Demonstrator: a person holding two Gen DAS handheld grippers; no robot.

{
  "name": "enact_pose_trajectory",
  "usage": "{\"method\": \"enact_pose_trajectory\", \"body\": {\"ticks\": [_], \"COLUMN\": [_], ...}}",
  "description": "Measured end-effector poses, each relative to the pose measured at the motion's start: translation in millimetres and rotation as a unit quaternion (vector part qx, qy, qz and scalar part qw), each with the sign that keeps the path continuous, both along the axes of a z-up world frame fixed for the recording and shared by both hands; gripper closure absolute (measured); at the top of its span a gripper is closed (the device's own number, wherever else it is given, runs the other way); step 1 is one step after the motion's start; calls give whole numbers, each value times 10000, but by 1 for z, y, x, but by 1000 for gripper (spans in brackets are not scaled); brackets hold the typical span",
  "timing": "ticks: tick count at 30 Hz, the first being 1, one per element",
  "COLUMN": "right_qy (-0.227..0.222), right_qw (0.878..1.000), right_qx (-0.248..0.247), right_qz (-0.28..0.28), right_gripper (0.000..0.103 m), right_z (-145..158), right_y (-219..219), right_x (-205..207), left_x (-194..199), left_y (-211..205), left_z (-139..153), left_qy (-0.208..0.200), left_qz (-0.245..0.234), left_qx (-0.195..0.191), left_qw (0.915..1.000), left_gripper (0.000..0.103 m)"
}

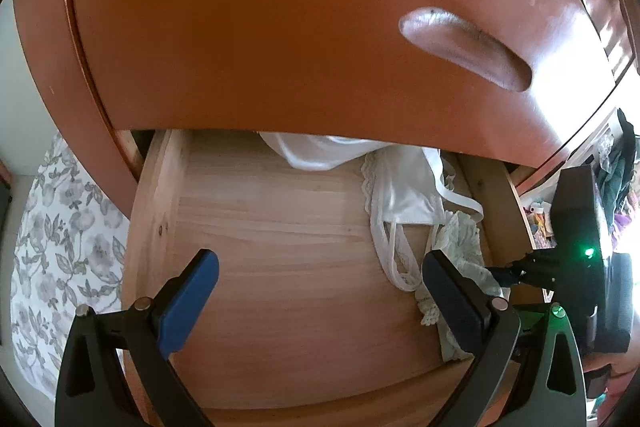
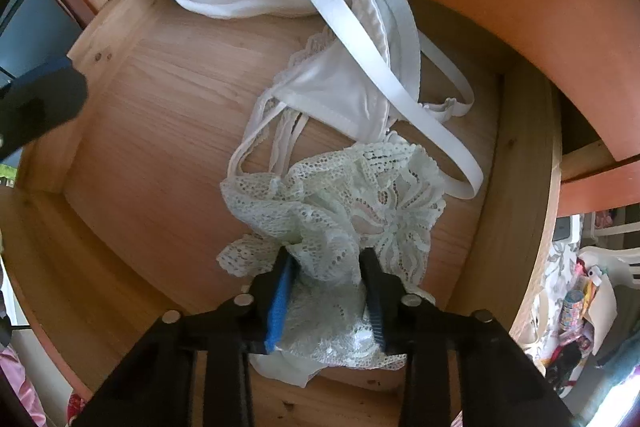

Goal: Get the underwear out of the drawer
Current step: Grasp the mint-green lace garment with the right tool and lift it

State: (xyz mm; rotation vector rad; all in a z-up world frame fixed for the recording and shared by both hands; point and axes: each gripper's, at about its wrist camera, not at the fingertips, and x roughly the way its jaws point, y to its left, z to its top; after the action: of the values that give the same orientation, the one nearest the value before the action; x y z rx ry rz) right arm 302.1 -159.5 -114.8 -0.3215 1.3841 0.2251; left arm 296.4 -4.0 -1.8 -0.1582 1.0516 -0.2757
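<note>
Nearest my right camera, the right gripper (image 2: 329, 269) pointed down into the open wooden drawer (image 2: 120, 99), its jaws narrowed onto a bunched fold of the pale green lace underwear (image 2: 340, 203) at the drawer's near right. At far left, my left gripper (image 1: 320, 277) hung above bare drawer floor, jaws wide and empty. White underwear (image 2: 332, 95) lay farther back, beneath the reddish drawer front (image 1: 260, 27).
</note>
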Motion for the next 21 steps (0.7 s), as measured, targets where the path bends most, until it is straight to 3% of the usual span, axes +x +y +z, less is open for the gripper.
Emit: {"method": "enact_pose_trajectory", "body": {"ticks": [13, 21], "right_qy": [-465, -1062], "right_qw": [9976, 9889], "right_qx": [501, 1014], "right_qz": [-121, -219], "right_gripper": [94, 95], "right_z": [14, 54], "right_y": [-20, -44], "right_x": [-24, -48], "left_x": [9, 14], "left_y": [-14, -43], "left_z": [-7, -9], "left_qy": [345, 549], "left_qz": [-164, -283], "left_qx": [216, 459], "left_qw": [9990, 9970], "left_gripper": [1, 2]}}
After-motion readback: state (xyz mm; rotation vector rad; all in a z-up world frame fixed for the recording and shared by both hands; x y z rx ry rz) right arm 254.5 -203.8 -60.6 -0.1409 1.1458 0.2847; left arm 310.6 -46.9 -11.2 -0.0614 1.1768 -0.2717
